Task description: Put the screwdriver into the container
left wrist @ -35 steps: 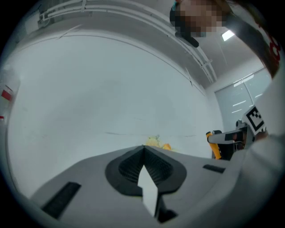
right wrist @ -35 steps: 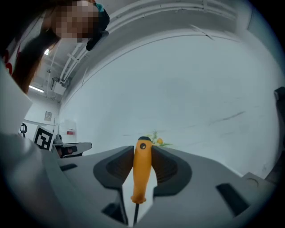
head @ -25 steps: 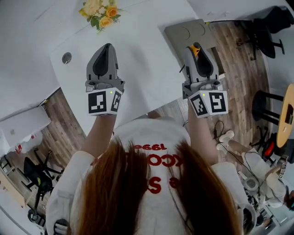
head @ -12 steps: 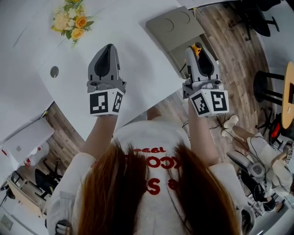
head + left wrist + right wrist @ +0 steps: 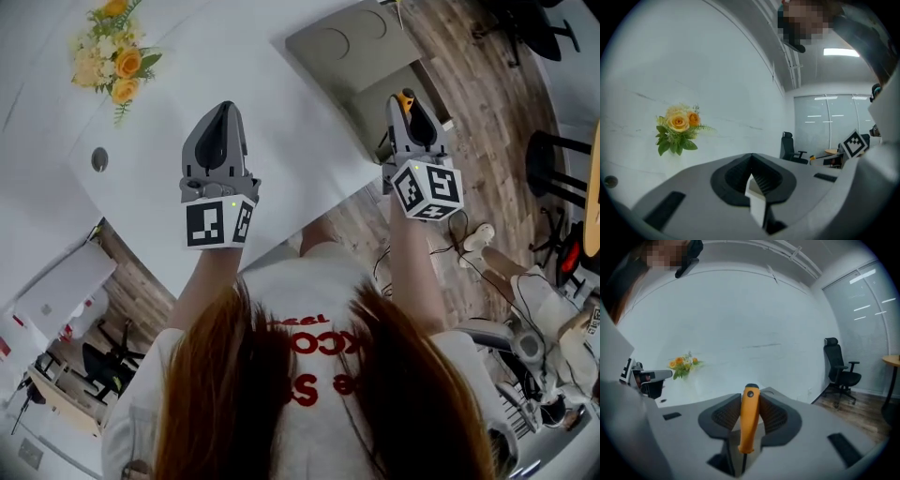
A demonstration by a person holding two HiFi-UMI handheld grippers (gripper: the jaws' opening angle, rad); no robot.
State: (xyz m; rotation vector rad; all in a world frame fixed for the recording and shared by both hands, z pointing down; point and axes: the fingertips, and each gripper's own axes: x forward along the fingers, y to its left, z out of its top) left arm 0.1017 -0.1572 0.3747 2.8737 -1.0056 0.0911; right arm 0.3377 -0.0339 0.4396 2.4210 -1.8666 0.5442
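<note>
An orange-handled screwdriver (image 5: 750, 420) stands upright between the pads of my right gripper (image 5: 750, 401), which is shut on it. In the head view the handle's tip (image 5: 404, 95) pokes out of the right gripper (image 5: 409, 105), which hovers by the near right part of a grey container (image 5: 342, 42) at the white table's right corner. My left gripper (image 5: 223, 111) hangs over the white table (image 5: 281, 141), well left of the container. Its jaws meet with nothing between them in the left gripper view (image 5: 751, 161).
A bunch of yellow and orange flowers (image 5: 112, 61) lies at the table's far left, with a round grommet hole (image 5: 99, 159) nearer. Wood floor, a black stool (image 5: 553, 159) and an office chair (image 5: 839, 369) lie to the right of the table.
Both grippers have sunk toward the table, the right one more, with the screwdriver still in it. In the head view the flowers and the container have drifted left.
</note>
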